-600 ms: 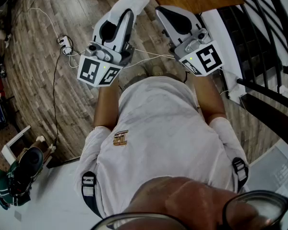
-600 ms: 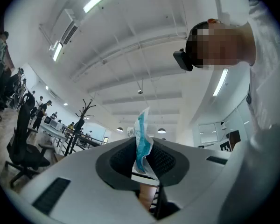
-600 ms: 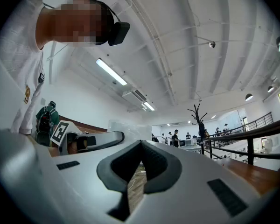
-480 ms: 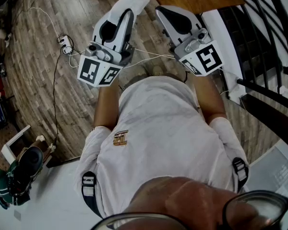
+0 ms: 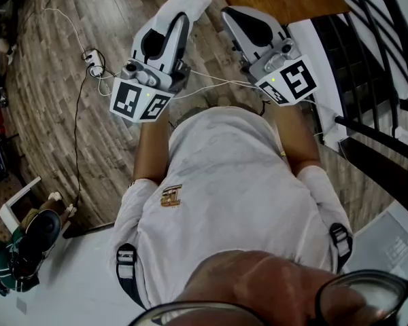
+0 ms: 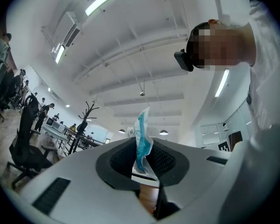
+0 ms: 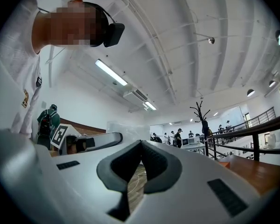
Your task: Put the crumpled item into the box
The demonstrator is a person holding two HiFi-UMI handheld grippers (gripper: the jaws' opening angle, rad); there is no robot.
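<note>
- floor [image 5: 47, 128] — wood-look planks, matt, grained
- left tongs [image 6: 144, 154] — smooth grey plastic shell, black ribbed pads [image 6: 167, 160]
- crumpled item [image 6: 143, 134] — thin crinkled film, perhaps plastic, slightly glossy
- shirt [image 5: 238, 182] — white cloth

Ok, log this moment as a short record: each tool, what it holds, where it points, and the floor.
left tool: shut on the crumpled item
crumpled item: white and blue, sticking out past the tips
right tool: shut, nothing between the jaws
aim: both gripper views look up at the ceiling
floor: wood planks
box: cannot be identified in these views
</note>
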